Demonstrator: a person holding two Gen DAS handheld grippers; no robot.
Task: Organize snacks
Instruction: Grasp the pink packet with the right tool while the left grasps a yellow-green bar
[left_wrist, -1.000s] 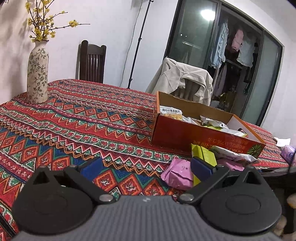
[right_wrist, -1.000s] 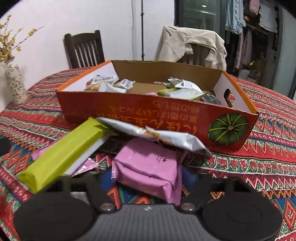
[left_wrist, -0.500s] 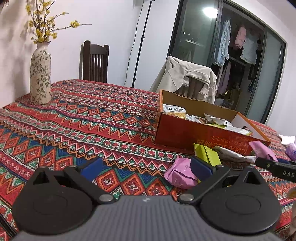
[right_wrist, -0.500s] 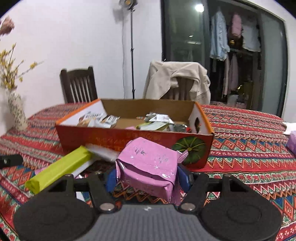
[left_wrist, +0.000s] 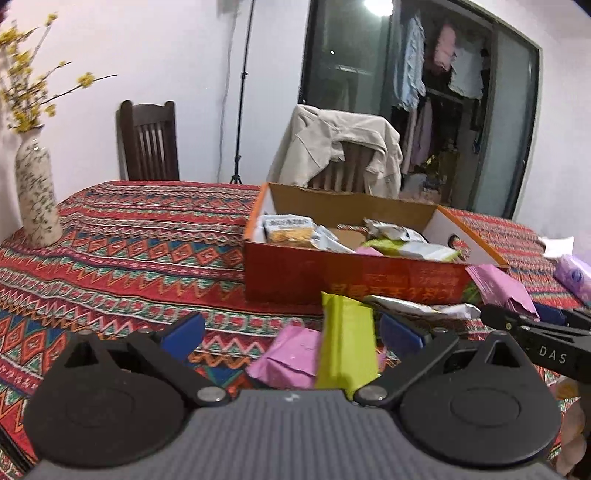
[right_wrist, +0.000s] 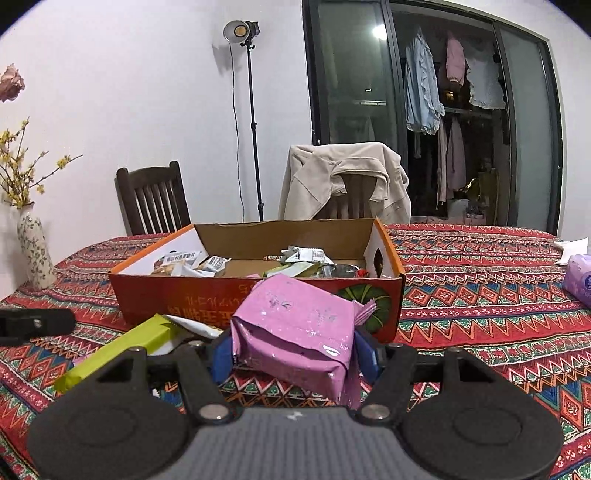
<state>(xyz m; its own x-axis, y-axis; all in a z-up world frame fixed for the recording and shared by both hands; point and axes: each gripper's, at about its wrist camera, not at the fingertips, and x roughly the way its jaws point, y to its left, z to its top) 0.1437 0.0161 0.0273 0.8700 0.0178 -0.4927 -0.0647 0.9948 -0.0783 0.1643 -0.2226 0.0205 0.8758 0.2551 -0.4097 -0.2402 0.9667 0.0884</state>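
An orange cardboard box (right_wrist: 258, 299) holding several snack packets stands on the patterned tablecloth; it also shows in the left wrist view (left_wrist: 332, 277). My right gripper (right_wrist: 293, 350) is shut on a pink snack packet (right_wrist: 295, 328) and holds it above the table in front of the box; the packet also shows in the left wrist view (left_wrist: 498, 288). My left gripper (left_wrist: 291, 332) is open and empty above the table. Before it lie a yellow-green packet (left_wrist: 345, 350), a second pink packet (left_wrist: 291, 358) and a silver packet (left_wrist: 417, 306).
A flowered vase (left_wrist: 37, 199) stands at the table's far left. Two chairs (right_wrist: 155, 199) stand behind the table, one draped with a beige jacket (right_wrist: 343, 177). A purple tissue pack (right_wrist: 580, 280) and white paper (right_wrist: 574, 249) lie at the right.
My right gripper closed on the pink packet and lifted it off the table toward the box height. My left gripper moved right and closer to the yellow-green packet, staying open.
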